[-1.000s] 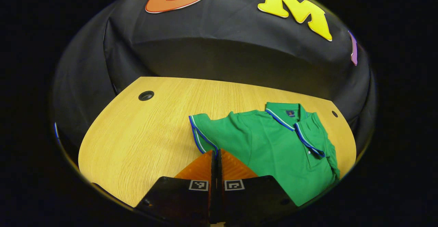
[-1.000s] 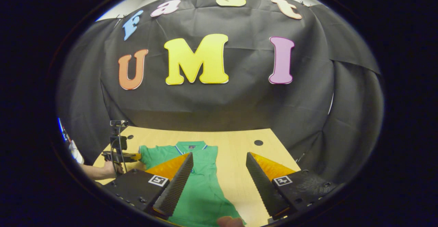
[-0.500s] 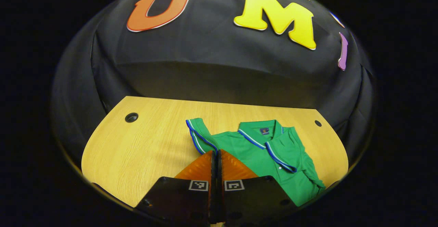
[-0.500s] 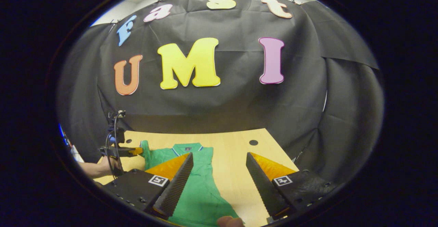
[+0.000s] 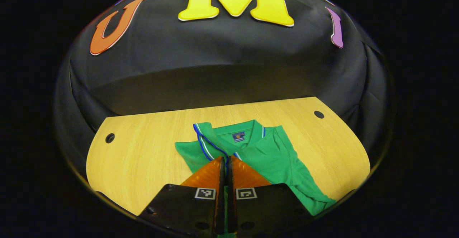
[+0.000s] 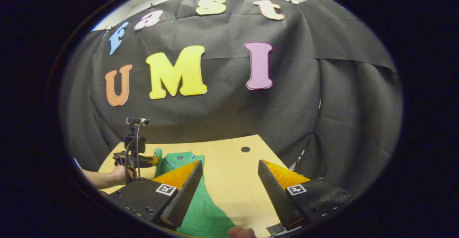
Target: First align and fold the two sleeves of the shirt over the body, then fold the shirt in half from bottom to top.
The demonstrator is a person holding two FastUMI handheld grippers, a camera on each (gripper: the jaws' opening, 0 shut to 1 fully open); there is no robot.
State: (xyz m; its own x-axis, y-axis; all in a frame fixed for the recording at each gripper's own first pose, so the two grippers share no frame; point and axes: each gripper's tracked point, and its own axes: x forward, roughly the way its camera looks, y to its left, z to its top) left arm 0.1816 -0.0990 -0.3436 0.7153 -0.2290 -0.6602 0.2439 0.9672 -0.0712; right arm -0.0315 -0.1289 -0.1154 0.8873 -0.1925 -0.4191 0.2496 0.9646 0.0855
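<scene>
My left gripper [image 5: 226, 166], pinched on the shirt's [image 5: 272, 155] sleeve [image 5: 205, 143], folds it over the body; next, release flat (right gripper [image 6: 229, 184] gapes empty).

Polo shirt [image 5: 272, 155]: soft matt green knit cloth, ribbed striped trim at collar and sleeve cuff.
Table [image 5: 143, 152]: pale wood-grain top, smooth, slight sheen.
Right tongs [image 6: 227, 184]: finely ribbed, matt inner faces; mounts of hard matt plastic.

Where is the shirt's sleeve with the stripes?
In the left gripper view, the striped sleeve is pinched by the left gripper, lifted over the green polo shirt beside its collar.
</scene>
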